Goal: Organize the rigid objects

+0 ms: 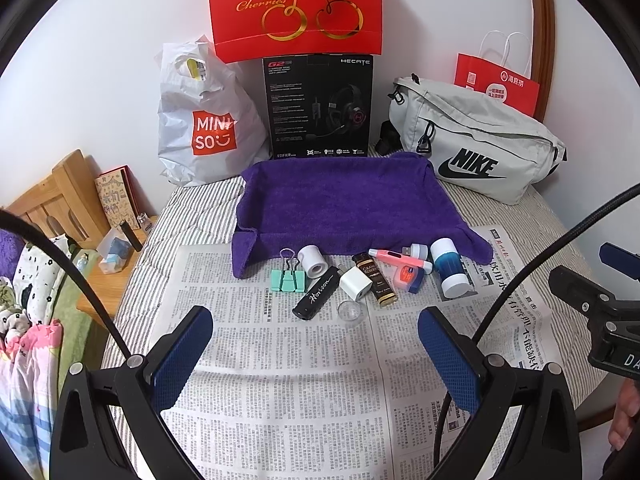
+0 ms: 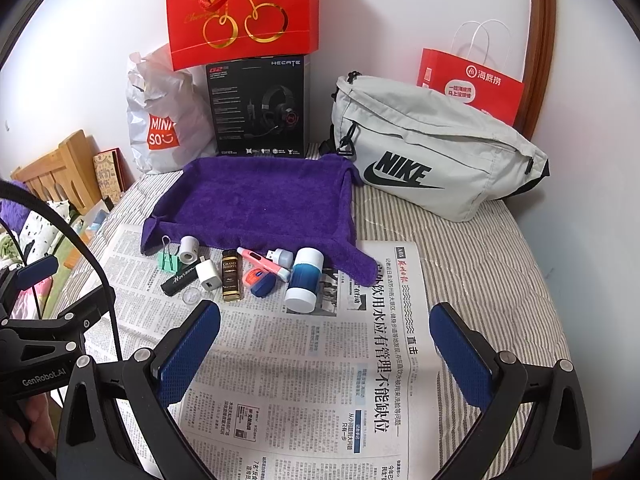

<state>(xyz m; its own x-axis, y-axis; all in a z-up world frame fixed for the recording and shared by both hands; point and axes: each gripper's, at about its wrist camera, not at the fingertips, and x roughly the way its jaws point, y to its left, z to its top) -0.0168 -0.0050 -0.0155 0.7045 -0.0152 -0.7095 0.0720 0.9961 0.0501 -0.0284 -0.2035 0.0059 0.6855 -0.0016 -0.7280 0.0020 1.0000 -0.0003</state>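
Observation:
A row of small objects lies on the newspaper (image 1: 280, 360) in front of a purple towel (image 1: 344, 204) (image 2: 260, 204): a green binder clip (image 1: 287, 278), a white roll (image 1: 313, 261), a black lighter (image 1: 314, 299), a white charger cube (image 1: 356, 282), a clear cap (image 1: 349, 312), a brown bottle (image 1: 376, 280), a pink pen (image 1: 394, 258) and a blue-white container (image 1: 450, 267) (image 2: 304, 280). My left gripper (image 1: 316, 360) is open and empty, short of the row. My right gripper (image 2: 324, 354) is open and empty, also short of it.
Behind the towel stand a Miniso bag (image 1: 204, 120), a black headset box (image 1: 318, 106), a red cherry bag (image 1: 296, 4), a grey Nike bag (image 1: 472, 140) and a red paper bag (image 1: 498, 84). A wooden bedside shelf (image 1: 112, 252) lies left of the bed.

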